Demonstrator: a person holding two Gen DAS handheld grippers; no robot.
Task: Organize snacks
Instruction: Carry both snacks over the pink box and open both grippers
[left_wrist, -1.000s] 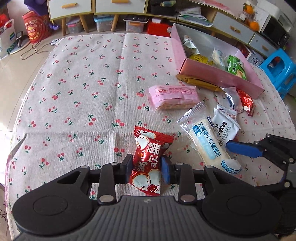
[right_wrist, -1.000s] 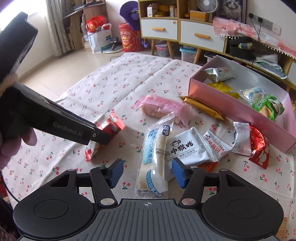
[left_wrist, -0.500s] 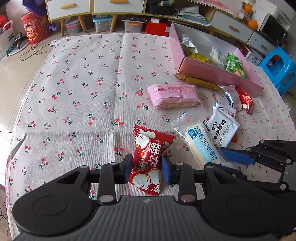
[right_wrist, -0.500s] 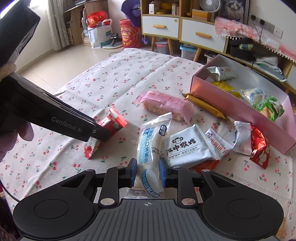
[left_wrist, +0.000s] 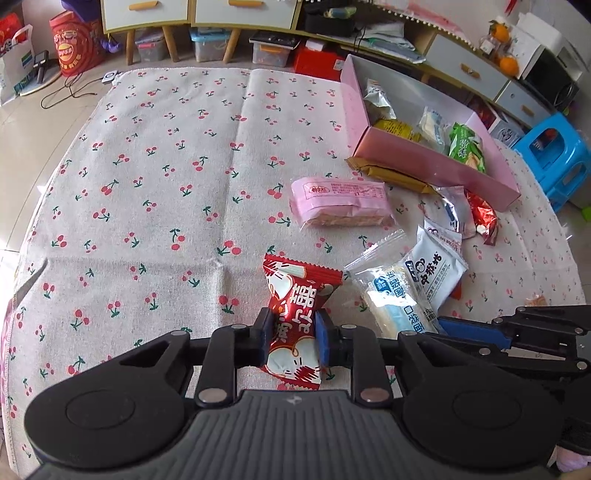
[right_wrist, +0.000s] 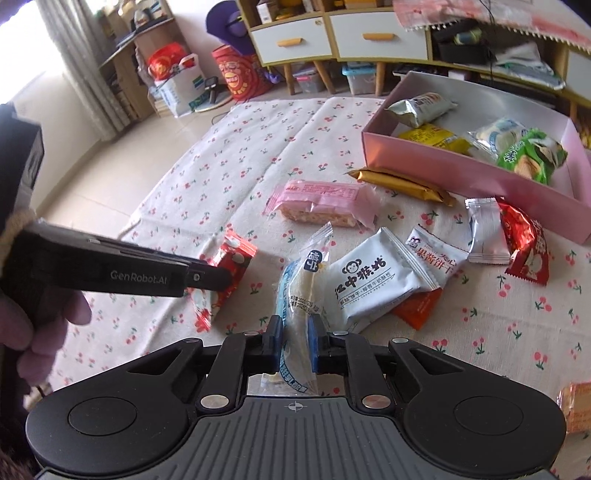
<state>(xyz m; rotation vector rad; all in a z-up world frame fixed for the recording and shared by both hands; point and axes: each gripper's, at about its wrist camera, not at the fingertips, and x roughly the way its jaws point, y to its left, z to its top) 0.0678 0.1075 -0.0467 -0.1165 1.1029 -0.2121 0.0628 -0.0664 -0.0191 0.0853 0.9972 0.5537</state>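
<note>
A red foil snack packet (left_wrist: 295, 295) lies on the cherry-print cloth (left_wrist: 166, 184). My left gripper (left_wrist: 291, 332) is shut on it, and the pads dent its middle. In the right wrist view the same packet (right_wrist: 232, 258) shows behind the left gripper (right_wrist: 218, 277). A clear-and-blue bread-stick packet (right_wrist: 306, 280) stands between the pads of my right gripper (right_wrist: 295, 332), which is shut on its lower part. The left wrist view shows this packet (left_wrist: 391, 299) beside the right gripper's blue finger (left_wrist: 458, 326). The pink box (right_wrist: 443, 173) at the far right holds several snacks.
Loose on the cloth lie a pink wafer pack (left_wrist: 341, 201), a gold bar (left_wrist: 391, 177), a white monkey-print packet (right_wrist: 373, 280), an orange packet (right_wrist: 417, 306) and a red foil packet (right_wrist: 524, 243). A blue stool (left_wrist: 557, 158) stands past the cloth's right edge. A hand (right_wrist: 44, 325) holds the left gripper.
My right gripper went from open around the bread-stick packet to shut on it, and the packet turned more upright. The left pads squeezed tighter on the red packet.
</note>
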